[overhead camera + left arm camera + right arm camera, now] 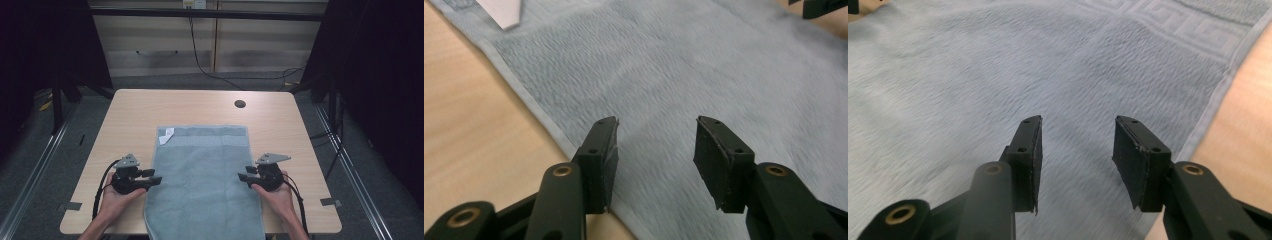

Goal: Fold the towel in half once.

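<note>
The left hand-held gripper (152, 179) sits in a person's left hand near the front left part of the tabletop (130, 112), its black jaws pointing toward the middle. The jaws stand apart with nothing between them, their tips over the left edge of a light blue-grey towel (202, 185). In the left gripper view (656, 150) the towel's hem runs diagonally under the left jaw, with bare wood to the left of it.

The right hand-held gripper (246, 177) sits in the person's right hand, level with the left one and facing it across the towel. Its jaws are also parted and empty, and reach over the towel's right edge. In the right gripper view (1077, 150) the cloth lies beneath both jaws, and a woven key-pattern band (1168, 25) crosses the towel farther off.

The towel lies flat down the middle of the tabletop, its near end hanging over the front edge. A small white tag (166, 135) is at its far left corner. A dark round hole (240, 104) is in the tabletop near the far edge, beyond the towel.
</note>
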`<state>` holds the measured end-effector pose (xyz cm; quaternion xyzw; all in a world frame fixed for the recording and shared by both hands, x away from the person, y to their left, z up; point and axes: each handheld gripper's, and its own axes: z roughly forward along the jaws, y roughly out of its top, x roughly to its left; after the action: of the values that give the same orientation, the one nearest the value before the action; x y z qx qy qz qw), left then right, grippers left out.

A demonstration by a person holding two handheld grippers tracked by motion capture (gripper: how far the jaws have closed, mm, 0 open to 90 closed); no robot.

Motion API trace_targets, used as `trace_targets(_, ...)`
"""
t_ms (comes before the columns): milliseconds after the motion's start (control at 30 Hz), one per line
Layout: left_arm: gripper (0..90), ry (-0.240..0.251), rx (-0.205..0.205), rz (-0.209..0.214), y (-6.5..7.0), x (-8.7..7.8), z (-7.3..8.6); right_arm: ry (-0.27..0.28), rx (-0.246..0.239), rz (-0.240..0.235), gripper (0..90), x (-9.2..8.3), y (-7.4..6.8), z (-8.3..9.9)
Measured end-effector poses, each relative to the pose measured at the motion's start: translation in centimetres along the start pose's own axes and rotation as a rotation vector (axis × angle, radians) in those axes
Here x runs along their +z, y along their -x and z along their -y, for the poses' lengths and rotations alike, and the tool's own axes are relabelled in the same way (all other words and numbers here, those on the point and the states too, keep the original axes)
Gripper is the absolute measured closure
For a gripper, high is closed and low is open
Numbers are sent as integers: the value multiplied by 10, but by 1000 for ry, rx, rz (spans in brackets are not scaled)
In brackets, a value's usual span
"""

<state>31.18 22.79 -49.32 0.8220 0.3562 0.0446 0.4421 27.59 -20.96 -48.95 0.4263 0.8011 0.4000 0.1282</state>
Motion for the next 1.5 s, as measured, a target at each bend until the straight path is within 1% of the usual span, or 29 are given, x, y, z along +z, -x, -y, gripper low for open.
trace_targets(67, 517, -9, -10, -12, -7, 7, -7, -8, 4, 9, 555, 7, 6, -6)
trace_targets(133, 516, 2, -19, -21, -13, 14, -14, -17, 5, 20, 555, 15, 12, -13)
trace_targets(200, 511, -7, -24, -23, -17, 21, -21, -42, 12, 30, 555, 24, 18, -19)
trace_targets(233, 511, -20, -24, -22, -20, 25, -24, -42, 6, 32, 554, 29, 21, -21)
trace_targets(267, 512, -41, -24, -44, -22, 30, -25, -49, 14, 34, 555, 34, 22, -24)
trace_targets(300, 513, -47, -19, -56, -24, 34, -25, -52, 10, 44, 554, 39, 23, -27)
trace_targets(333, 520, -58, -20, -54, -25, 36, -24, -56, 9, 49, 555, 43, 23, -28)
trace_targets(400, 541, -39, -17, -61, -24, 37, -21, -64, 8, 48, 551, 49, 22, -28)
trace_targets(433, 541, -37, 2, -60, -21, 36, -19, -56, -2, 54, 549, 50, 20, -27)
trace_targets(500, 542, -34, 35, -61, -16, 33, -14, -55, -10, 51, 548, 48, 17, -25)
trace_targets(533, 542, -34, 40, -54, -15, 31, -12, -63, -19, 50, 549, 45, 13, -23)
trace_targets(633, 547, -16, 33, -28, -10, 23, -2, -58, -44, 39, 549, 38, 5, -14)
trace_targets(667, 552, -12, 25, -16, -8, 21, 1, -56, -41, 29, 549, 34, 2, -10)
trace_targets(733, 552, -20, 48, -8, -3, 16, 6, -49, -41, 13, 551, 27, -2, -3)
trace_targets(800, 552, -34, 50, 8, 4, 11, 10, -45, -38, -1, 552, 21, -7, 3)
trace_targets(833, 554, -41, 54, 8, 7, 9, 12, -44, -42, -7, 553, 18, -9, 6)
trace_targets(867, 564, -40, 60, 9, 11, 6, 16, -49, -35, -14, 553, 15, -12, 9)
trace_targets(900, 564, -43, 67, 15, 15, 4, 19, -47, -40, -17, 553, 13, -14, 11)
trace_targets(933, 564, -45, 68, 16, 18, 1, 21, -47, -41, -21, 553, 11, -16, 13)
trace_targets(1000, 564, -45, 55, 27, 23, -3, 26, -50, -42, -30, 554, 6, -23, 18)
trace_targets(1033, 564, -53, 57, 31, 26, -5, 27, -52, -38, -39, 553, 2, -27, 21)
trace_targets(1100, 564, -64, 74, 34, 31, -8, 30, -66, -47, -58, 554, -6, -37, 27)
trace_targets(1167, 565, -73, 75, 40, 32, -11, 31, -78, -64, -57, 554, -10, -43, 31)
trace_targets(1233, 575, -61, 64, 48, 30, -12, 33, -80, -52, -79, 570, -11, -40, 29)
trace_targets(1300, 607, -56, 45, 59, 26, -12, 33, -45, -36, -69, 569, -9, -30, 22)
trace_targets(1367, 607, -54, 50, 59, 26, -12, 33, -10, -17, -46, 570, -6, -15, 8)
trace_targets(1400, 607, -51, 52, 60, 25, -11, 33, 1, -6, -23, 570, -4, -7, 0)
trace_targets(1433, 607, -49, 51, 61, 25, -11, 33, 7, -5, -2, 570, -1, 2, -8)
trace_targets(1500, 607, -48, 50, 65, 24, -11, 33, 2, 6, 25, 571, 8, 19, -21)
